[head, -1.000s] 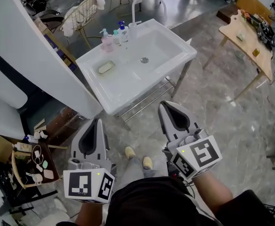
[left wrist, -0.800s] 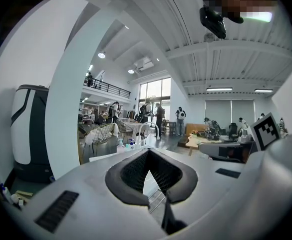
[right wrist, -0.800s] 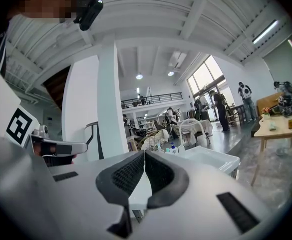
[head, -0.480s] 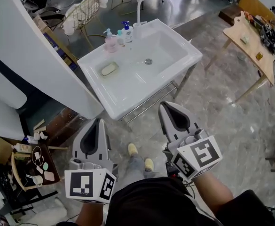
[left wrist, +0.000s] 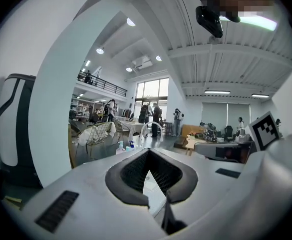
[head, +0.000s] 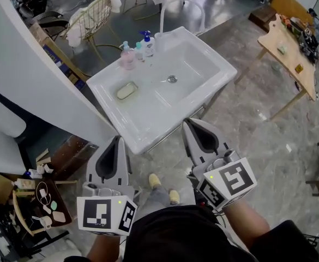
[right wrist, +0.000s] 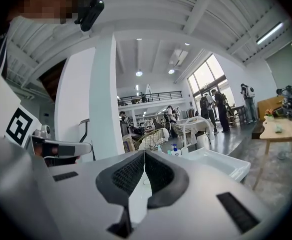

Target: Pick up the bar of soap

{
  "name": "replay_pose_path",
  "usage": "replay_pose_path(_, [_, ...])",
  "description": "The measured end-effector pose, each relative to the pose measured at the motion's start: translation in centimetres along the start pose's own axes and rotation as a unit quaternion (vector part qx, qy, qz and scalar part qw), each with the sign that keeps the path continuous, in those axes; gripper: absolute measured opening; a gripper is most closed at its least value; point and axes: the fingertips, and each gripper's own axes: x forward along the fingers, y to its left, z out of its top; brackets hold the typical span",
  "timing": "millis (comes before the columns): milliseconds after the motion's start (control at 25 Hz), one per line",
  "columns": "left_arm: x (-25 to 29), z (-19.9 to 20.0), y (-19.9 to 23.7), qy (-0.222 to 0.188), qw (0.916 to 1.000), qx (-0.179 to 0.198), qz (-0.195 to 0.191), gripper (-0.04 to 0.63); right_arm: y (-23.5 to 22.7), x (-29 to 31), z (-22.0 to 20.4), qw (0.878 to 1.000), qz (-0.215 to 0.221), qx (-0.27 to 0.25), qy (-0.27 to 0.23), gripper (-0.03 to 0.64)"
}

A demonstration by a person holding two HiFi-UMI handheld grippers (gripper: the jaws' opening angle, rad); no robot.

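- Well, both tools hang over the floor just short of the front rim of the white washbasin (head: 148,135), well apart from the target; the reach has not yet begun.
- The left tongs (head: 116,139) are pressed together at the tips with nothing between them; the right tongs (head: 187,121) likewise meet at the tips, empty.
- The bar of soap (head: 126,90) lies flat on the basin's left ledge, beside the bowl and in front of the pink pump bottle (head: 127,56); the blue-topped pump bottle (head: 146,41) and the arched faucet (head: 181,7) stand further back.
- Risk one, as I judge it: going in with the tips together would only shove the bar; it could skid off the ledge and into the bowl towards the drain (head: 172,79).
- Risk two: the bar is probably slick and rounded; a hard or off-centre squeeze could make it squirt out sideways, and the smooth ledge would not stop it.
- Risk three: a steep or overlong reach could knock the pink bottle behind the bar; it is tall and narrow, so likely to topple.
- Risk four: pads set too low could jam against the ledge and close above the bar's middle; the lift would then slip.
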Motion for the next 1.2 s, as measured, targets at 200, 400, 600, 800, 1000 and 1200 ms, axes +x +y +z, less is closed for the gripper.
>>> replay_pose_path(200, [2.2, 0.3, 1.6, -0.001, 0.9999, -0.009, -0.009, 0.003, -0.4, 2.6, 0.3, 1.000, -0.006, -0.005, 0.005, 0.009])
replay_pose_path(400, [4.2, 0.6, 2.9, 0.002, 0.9997, -0.017, -0.017, 0.003, -0.5, 4.9, 0.7, 1.000, -0.008, -0.008, 0.012, 0.009])
replay_pose_path(600, [5.3, 0.6, 4.5, 0.006, 0.9995, -0.023, -0.018, 0.003, -0.4, 6.8, 0.6, 1.000, -0.009, -0.010, 0.020, 0.009])
replay_pose_path(800, [6.0, 0.3, 5.6, 0.007, 0.9993, -0.027, -0.026, 0.003, -0.1, 8.0, 0.6, 0.999, -0.015, -0.015, 0.024, 0.009])
replay_pose_path(1000, [6.0, -0.2, 6.3, 0.010, 0.9987, -0.032, -0.038, 0.003, 0.4, 8.4, 0.7, 0.999, -0.024, -0.021, 0.021, 0.009])
replay_pose_path(1200, [5.8, 0.2, 6.9, 0.002, 0.9987, -0.029, -0.041, 0.003, 0.8, 8.4, 1.1, 0.999, -0.029, -0.028, 0.017, 0.009])
